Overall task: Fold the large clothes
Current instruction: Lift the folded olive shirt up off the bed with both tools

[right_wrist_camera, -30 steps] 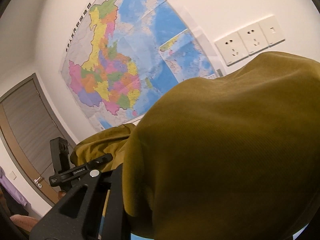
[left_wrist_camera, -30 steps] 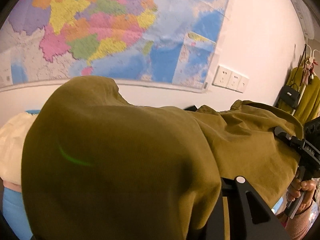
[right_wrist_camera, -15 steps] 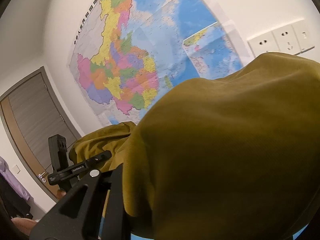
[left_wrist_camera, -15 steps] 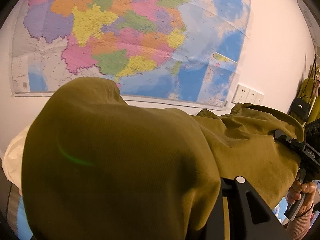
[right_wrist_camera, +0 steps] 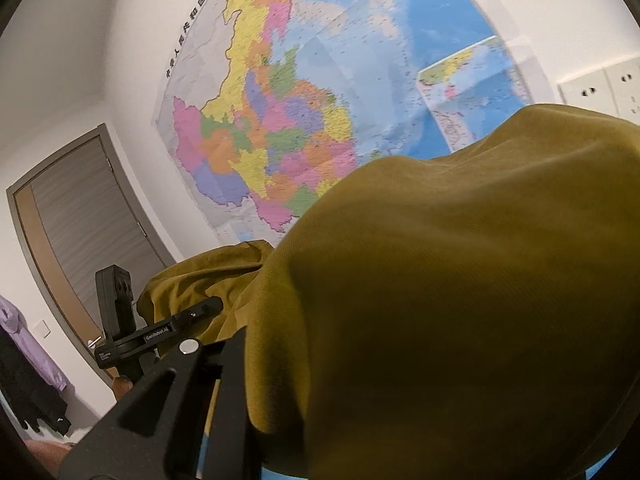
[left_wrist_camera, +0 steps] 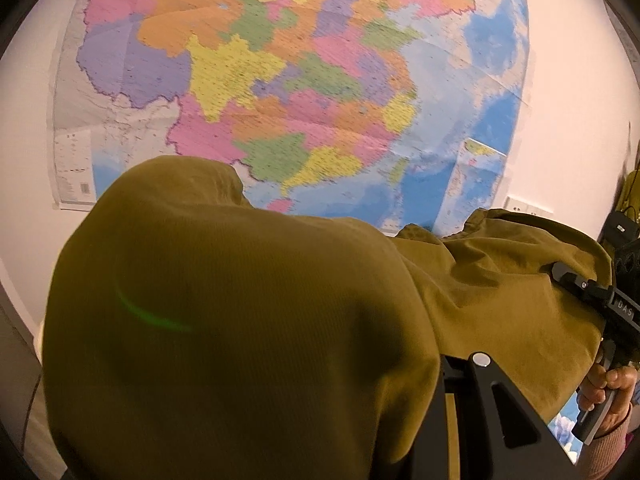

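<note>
My left gripper (left_wrist_camera: 452, 396) sits at the bottom of its own view, almost buried under an olive-green corduroy garment (left_wrist_camera: 240, 320). The cloth is bunched into a large mound over the left finger, hiding it completely; only the black right finger (left_wrist_camera: 504, 412) shows, and the fabric runs down into the gap beside it. The fingers are clenched on a fold of this garment, which drapes over and around them rather than lying flat.

From that mound the garment stretches rightward in a slack, wrinkled span to my right gripper (left_wrist_camera: 576, 284), seen at the right edge of the left view. Its black body juts into the cloth's far edge, and my right hand (left_wrist_camera: 608, 388) wraps its handle below, a pink sleeve at the wrist.

In the right gripper's own view the arrangement mirrors: the black left finger (right_wrist_camera: 160, 400) shows at lower left, while the garment (right_wrist_camera: 440, 300) heaps over the right finger and fills the right half. These fingers are also clamped on a fold, nearly closed. The left gripper (right_wrist_camera: 160, 332) appears at left, its tip against the cloth.

Behind everything hangs a large coloured wall map (left_wrist_camera: 300, 92) on a white wall, with white sockets (right_wrist_camera: 600, 88) to its right and a grey door (right_wrist_camera: 72, 216) at far left.
</note>
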`<state>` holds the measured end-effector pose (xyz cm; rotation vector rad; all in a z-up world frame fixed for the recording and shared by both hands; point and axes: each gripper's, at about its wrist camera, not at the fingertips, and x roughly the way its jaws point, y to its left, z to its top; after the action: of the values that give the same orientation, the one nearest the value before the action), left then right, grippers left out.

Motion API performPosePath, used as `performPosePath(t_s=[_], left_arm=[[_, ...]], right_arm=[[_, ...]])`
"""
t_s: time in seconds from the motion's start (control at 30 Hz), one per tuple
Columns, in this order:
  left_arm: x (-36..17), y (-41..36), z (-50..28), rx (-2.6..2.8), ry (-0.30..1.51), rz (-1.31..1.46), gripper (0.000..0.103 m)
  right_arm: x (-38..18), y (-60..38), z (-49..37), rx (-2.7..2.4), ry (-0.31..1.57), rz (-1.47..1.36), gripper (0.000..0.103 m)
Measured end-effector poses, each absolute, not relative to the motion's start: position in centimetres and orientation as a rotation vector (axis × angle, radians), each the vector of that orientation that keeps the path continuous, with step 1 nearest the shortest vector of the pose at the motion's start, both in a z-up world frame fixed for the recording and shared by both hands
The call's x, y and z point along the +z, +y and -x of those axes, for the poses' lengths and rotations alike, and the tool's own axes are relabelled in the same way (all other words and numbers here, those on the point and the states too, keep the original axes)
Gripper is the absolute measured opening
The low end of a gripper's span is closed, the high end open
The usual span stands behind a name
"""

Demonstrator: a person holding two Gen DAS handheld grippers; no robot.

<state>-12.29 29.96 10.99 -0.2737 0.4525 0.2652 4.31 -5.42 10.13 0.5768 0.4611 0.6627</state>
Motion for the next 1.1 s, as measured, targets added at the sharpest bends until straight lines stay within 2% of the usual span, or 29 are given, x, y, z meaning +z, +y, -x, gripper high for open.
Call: performPosePath(t_s=[1.1], left_arm=[[11.0,40.4,14.7,0.471,0.441,0.317,0.033]], right_arm=[[9.4,5.4,-11.6,0.810,0.546,-0.584,0.017]])
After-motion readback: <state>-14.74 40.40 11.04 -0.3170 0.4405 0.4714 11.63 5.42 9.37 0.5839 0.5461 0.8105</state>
